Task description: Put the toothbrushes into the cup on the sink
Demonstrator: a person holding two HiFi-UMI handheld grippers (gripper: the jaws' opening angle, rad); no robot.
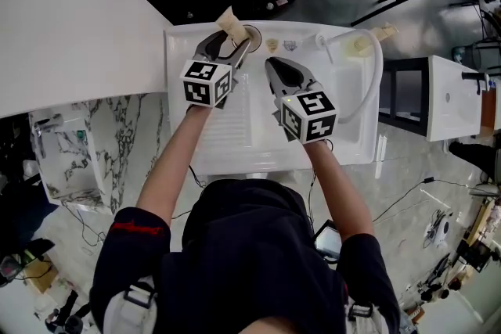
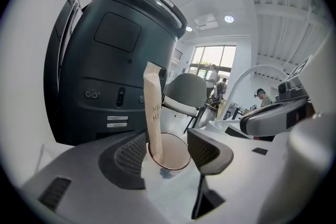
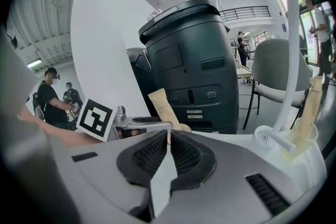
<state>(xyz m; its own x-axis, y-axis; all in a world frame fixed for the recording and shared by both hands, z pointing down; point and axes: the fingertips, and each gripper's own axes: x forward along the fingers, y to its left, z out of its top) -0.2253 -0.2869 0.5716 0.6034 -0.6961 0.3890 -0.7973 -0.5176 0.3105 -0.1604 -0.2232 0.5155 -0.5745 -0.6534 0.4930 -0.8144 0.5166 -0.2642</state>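
Observation:
A beige wrapped toothbrush [image 2: 153,113] stands leaning in a round cup [image 2: 173,157] on the white sink's [image 1: 196,145] back ledge. My left gripper [image 2: 168,157] is open, one finger on each side of the cup, and the pads touch neither cup nor packet. In the head view the left gripper [image 1: 231,44] sits at the cup [image 1: 253,35], with the packet [image 1: 230,23] sticking up. My right gripper [image 1: 272,63] hovers over the basin just to its right, shut, with nothing seen between its pads [image 3: 168,136]. A second wrapped toothbrush [image 3: 311,102] stands in a clear cup [image 3: 303,135] at the far right.
A white curved faucet hose [image 1: 376,78] arcs over the sink's right side. Two small items [image 1: 280,44] lie on the back ledge. A large dark machine [image 2: 105,60] stands behind the sink, a grey chair [image 2: 186,92] beside it. A white counter [image 1: 70,19] lies to the left.

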